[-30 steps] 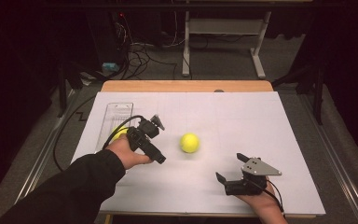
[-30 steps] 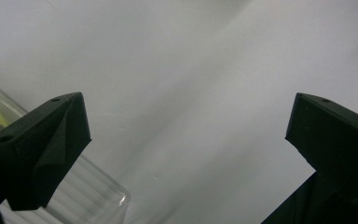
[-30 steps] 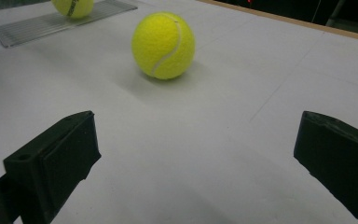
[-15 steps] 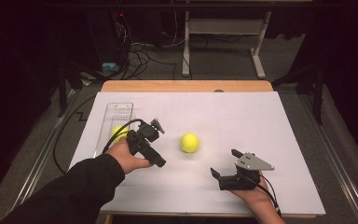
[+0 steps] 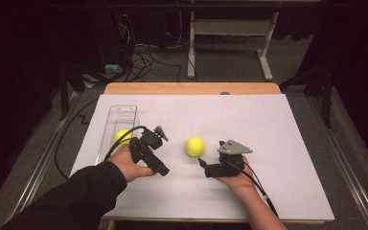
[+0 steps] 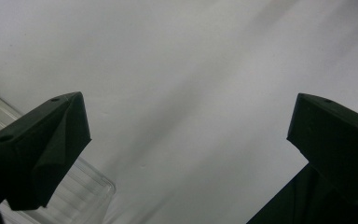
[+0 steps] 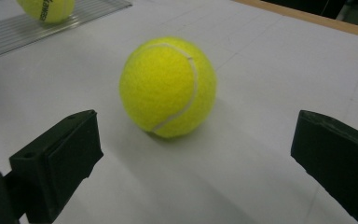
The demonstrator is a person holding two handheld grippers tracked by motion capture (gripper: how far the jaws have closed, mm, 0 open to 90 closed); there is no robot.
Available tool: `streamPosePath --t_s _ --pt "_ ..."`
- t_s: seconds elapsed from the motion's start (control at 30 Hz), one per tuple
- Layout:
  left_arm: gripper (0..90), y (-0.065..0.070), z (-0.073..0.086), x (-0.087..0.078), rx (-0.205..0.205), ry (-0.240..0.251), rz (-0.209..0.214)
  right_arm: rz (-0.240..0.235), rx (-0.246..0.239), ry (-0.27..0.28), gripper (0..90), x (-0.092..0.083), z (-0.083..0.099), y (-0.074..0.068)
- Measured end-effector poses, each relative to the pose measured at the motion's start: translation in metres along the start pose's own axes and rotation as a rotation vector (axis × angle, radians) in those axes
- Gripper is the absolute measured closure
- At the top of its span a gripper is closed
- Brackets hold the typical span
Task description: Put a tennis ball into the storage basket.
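- The tennis ball rests loose on the white tabletop, near its middle, well clear of every edge.
- Handling judgement: the ball is light, felt-covered and springy. The felt should give good friction, but the round form rolls at the slightest side push. It is not fragile.
- Recommended hold: across the widest part, one pad on each side at mid-height, so that the ball cannot squirt up or down.
- The right claw lies low on the tabletop, just beside the ball on the person's side, and points toward it.
- In the right gripper view the ball sits ahead of the jaws and slightly left of their centre line, not yet between them.
- Right claw state: jaws wide and empty. They have just been closing a little, with nothing between them.
- The left claw is wide and empty, hovering next to the clear tray.
- A second tennis ball lies in that tray, at the left of the tabletop.
- The left gripper view shows a tray corner under the left jaw.
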State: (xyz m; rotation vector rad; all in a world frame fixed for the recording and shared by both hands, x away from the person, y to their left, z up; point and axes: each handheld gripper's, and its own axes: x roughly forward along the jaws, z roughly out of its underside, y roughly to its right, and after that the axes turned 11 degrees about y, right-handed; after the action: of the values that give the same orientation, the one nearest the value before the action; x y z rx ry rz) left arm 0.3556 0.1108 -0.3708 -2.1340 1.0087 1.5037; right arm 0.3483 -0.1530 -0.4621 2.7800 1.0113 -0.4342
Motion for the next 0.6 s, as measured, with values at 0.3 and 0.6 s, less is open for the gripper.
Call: streamPosePath --t_s 0.3,0.6 --pt "0.0 0.002 -0.001 0.003 0.01 -0.006 0.013 -0.009 0.013 -0.062 7.6 0.039 -0.011 -0.005" --pt "0.4 0.001 -0.001 0.003 0.01 -0.001 0.019 -0.034 0.021 -0.149 16.5 0.059 -0.01 -0.008"
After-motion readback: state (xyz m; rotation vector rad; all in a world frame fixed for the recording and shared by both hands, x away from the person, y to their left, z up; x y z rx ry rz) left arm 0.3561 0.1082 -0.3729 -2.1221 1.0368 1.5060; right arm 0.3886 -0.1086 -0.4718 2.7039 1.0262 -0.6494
